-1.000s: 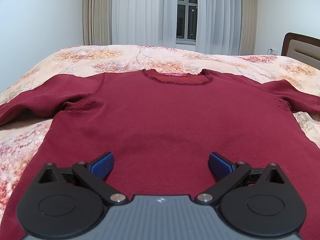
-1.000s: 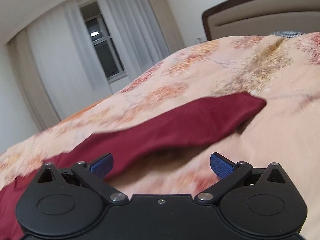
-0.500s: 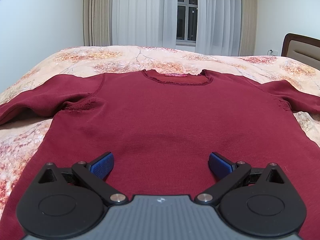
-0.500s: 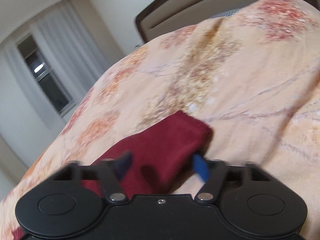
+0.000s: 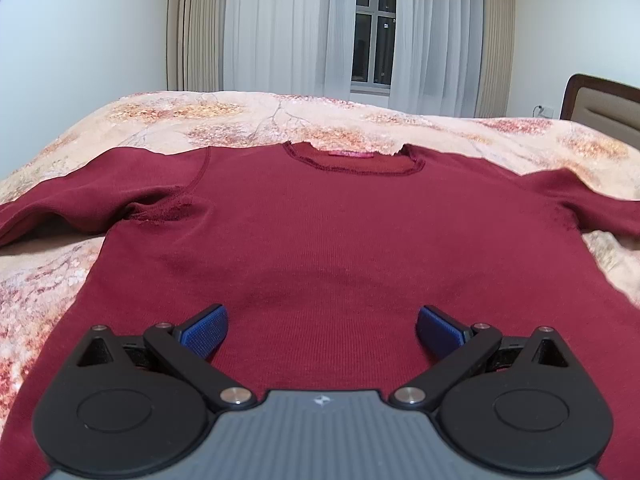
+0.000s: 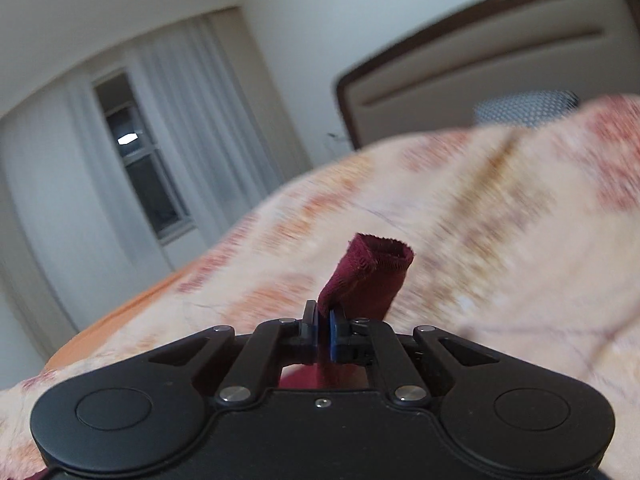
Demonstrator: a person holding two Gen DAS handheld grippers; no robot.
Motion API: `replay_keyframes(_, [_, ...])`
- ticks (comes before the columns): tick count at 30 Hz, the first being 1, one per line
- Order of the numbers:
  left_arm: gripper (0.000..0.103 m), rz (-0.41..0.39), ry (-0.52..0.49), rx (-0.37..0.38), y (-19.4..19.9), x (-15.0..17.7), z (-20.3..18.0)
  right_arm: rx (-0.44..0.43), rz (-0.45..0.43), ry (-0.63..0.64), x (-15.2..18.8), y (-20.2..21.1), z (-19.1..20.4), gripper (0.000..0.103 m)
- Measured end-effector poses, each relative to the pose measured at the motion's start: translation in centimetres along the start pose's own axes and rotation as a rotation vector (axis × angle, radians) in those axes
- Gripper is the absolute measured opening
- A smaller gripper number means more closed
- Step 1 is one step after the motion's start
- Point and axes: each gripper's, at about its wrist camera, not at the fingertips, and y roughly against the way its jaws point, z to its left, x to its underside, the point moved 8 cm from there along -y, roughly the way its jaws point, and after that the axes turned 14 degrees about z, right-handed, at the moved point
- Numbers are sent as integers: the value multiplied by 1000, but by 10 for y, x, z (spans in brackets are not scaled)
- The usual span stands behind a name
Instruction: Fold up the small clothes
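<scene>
Shirt lies flat across the bed. My right gripper has its fingers clamped on the sleeve cuff; the left gripper hovers with fingers apart. The thin pinch may slip, dropping the sleeve.

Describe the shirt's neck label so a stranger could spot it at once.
On the floral bedspread lies a dark red long-sleeved shirt, spread flat. Inside the back of its neckline sits a small label, the only bright pink strip on it.
</scene>
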Motion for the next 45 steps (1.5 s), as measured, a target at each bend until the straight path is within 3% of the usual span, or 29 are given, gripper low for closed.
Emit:
replay_keyframes(5, [103, -30, 63, 71, 22, -12, 12, -158, -16, 136, -11, 24, 100, 5])
replay_keyframes(11, [103, -48, 74, -13, 48, -25, 42, -370, 7, 284, 13, 53, 223, 5])
replay_keyframes(16, [103, -72, 110, -93, 65, -31, 82, -510, 43, 433, 63, 77, 311, 5])
replay_keyframes(22, [103, -87, 175, -146, 75, -29, 129, -607, 96, 601, 153, 94, 387, 5])
replay_keyframes(31, [103, -66, 251, -196, 71, -14, 171, -611, 238, 818, 292, 84, 437, 5])
replay_keyframes(38, [103, -43, 285, -221, 64, -6, 183, -616, 329, 984, 351, 73, 447, 7])
replay_keyframes(41, [103, -43, 295, -227, 61, -7, 183, -652, 381, 999, 358, 70, 446, 19])
replay_keyframes(45, [103, -55, 291, -222, 59, -15, 178, -692, 387, 976, 345, 77, 437, 58])
